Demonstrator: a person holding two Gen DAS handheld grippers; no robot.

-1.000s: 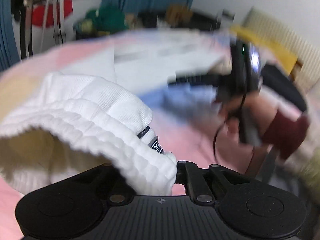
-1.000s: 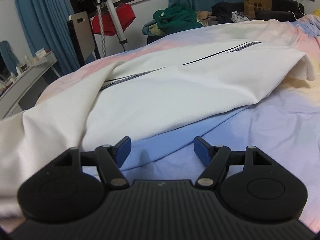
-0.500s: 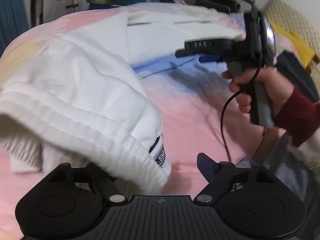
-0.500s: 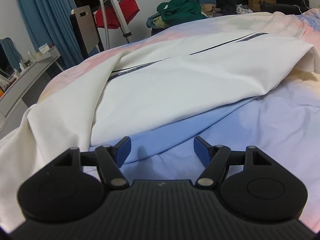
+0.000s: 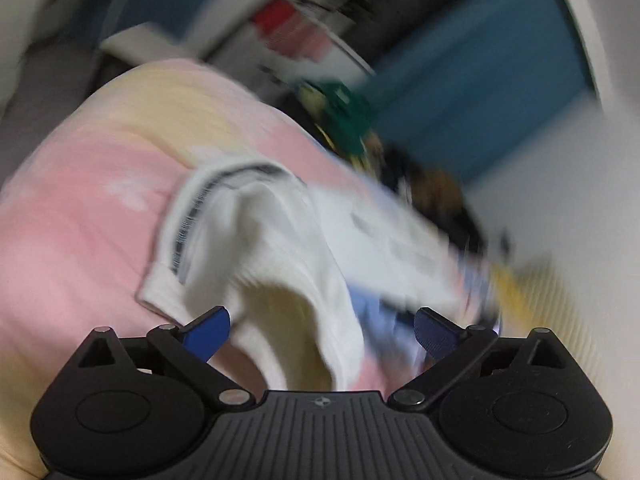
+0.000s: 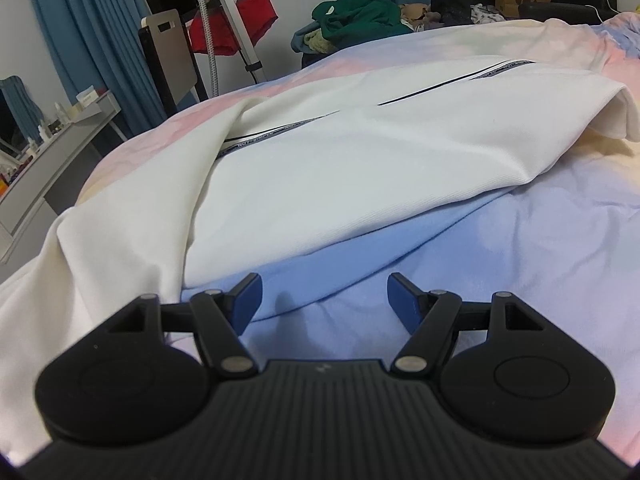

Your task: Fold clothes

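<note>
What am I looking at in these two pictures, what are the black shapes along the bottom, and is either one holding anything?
Each picture comes from a camera on a handheld tool carried by a person. The black shapes are each tool's body with two blue-tipped fingers. The left tool stands open over a white garment on the pastel bedspread; that view is motion-blurred. The right tool is open too, empty, near the white garment spread flat on the bedspread. Neither holds anything.

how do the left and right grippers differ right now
The left gripper hangs over a bunched end of the white garment, in a blurred view; the right gripper hangs over bare blue sheet just short of the garment's flat edge, in a sharp view. Both have their jaws open and hold nothing.
</note>
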